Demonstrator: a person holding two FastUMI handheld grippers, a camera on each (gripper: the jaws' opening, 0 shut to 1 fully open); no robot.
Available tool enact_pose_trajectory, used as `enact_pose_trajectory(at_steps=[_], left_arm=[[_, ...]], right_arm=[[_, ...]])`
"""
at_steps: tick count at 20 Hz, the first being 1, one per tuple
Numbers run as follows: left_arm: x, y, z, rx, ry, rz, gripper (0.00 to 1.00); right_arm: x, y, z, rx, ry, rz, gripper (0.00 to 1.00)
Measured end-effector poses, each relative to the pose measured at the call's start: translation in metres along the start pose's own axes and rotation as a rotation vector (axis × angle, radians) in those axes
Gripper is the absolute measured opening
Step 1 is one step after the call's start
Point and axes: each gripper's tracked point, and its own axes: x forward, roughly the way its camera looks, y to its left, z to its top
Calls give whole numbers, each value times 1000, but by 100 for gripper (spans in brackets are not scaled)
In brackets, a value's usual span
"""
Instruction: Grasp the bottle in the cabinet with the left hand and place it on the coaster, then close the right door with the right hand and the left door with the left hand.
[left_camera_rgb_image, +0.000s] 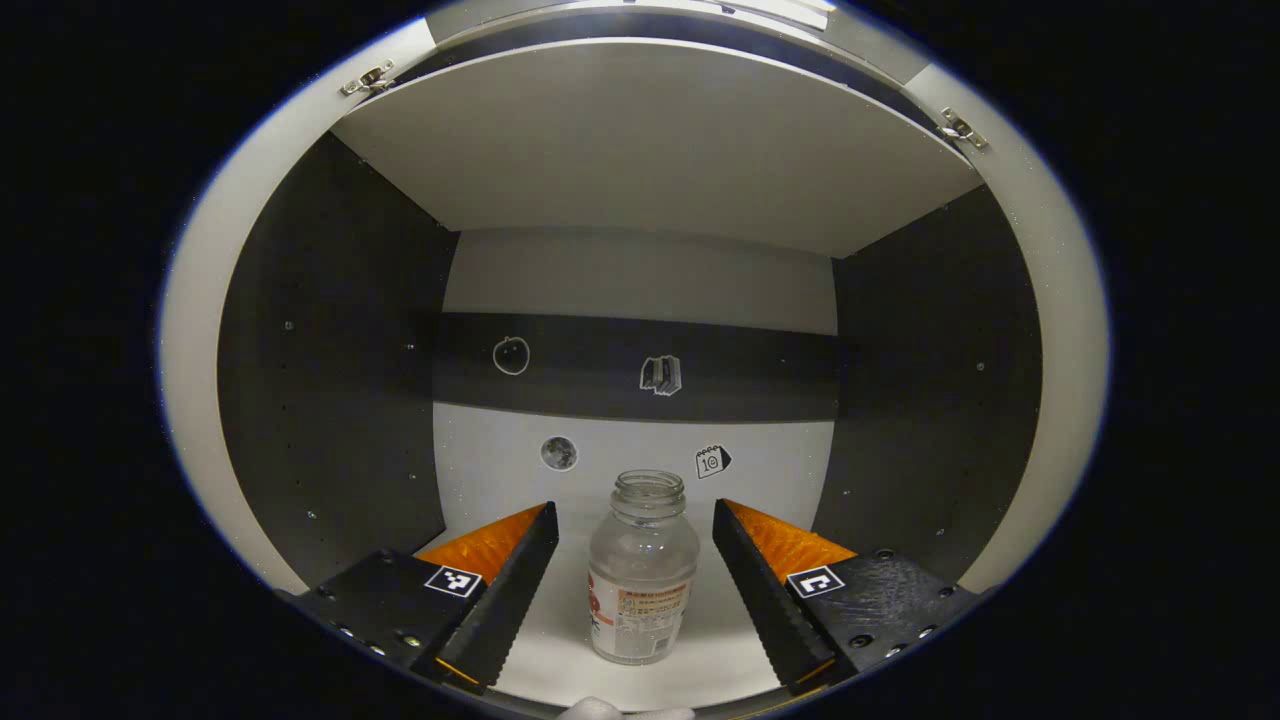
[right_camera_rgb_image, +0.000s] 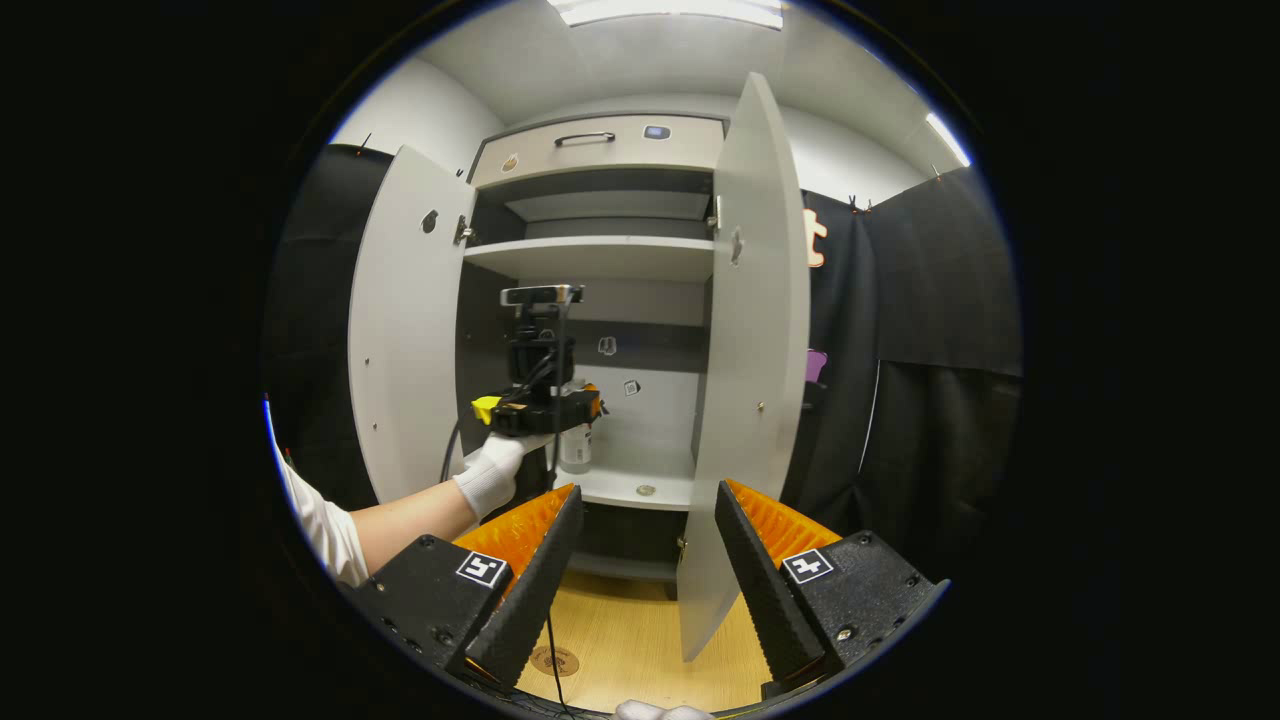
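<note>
The bottle (left_camera_rgb_image: 640, 570) stands upright on the cabinet's lower shelf (left_camera_rgb_image: 720, 660), near the shelf's front edge and about midway between its side walls. It is clear, uncapped and looks empty, with a paper label wrapped round its lower half. The left gripper (left_camera_rgb_image: 635, 575) has its fingers spread on either side of the bottle, with a gap showing on both sides, so nothing is clamped yet. In the right gripper view the left gripper (right_camera_rgb_image: 545, 410) is seen reaching into the open cabinet in a gloved hand (right_camera_rgb_image: 492, 472).

The bottle looks like glass or hard plastic: stiff, probably light if it is empty, smooth and likely slippery, and breakable if it is glass. With no cap and a narrow base it could tip easily. The best hold seems to be across the labelled body, below the shoulder, where the paper gives some grip and the walls run straight.

The label's print is too small to read, and no brand can be made out.

The right gripper (right_camera_rgb_image: 640, 575) hangs back in front of the cabinet with its fingers apart, holding nothing. The right door (right_camera_rgb_image: 745, 380) and left door (right_camera_rgb_image: 405, 330) both stand open. A small round coaster (right_camera_rgb_image: 646, 490) lies at the shelf's front edge.
</note>
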Motion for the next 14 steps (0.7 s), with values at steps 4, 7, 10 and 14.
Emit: enact_pose_trajectory(at_steps=[4,7,10,14], left_arm=[[23,-4,-22,1,42,-1,95],[30,-4,-23,9,31,4,95],[25,0,-22,5,43,18,77],[-1,13,6,7,-10,29,74]], right_arm=[[2,3,-7,-21,21,4,82],[2,-3,-11,-44,32,-3,83],[1,-8,-14,-36,43,-8,83],[-4,-16,-9,-28,26,-24,83]])
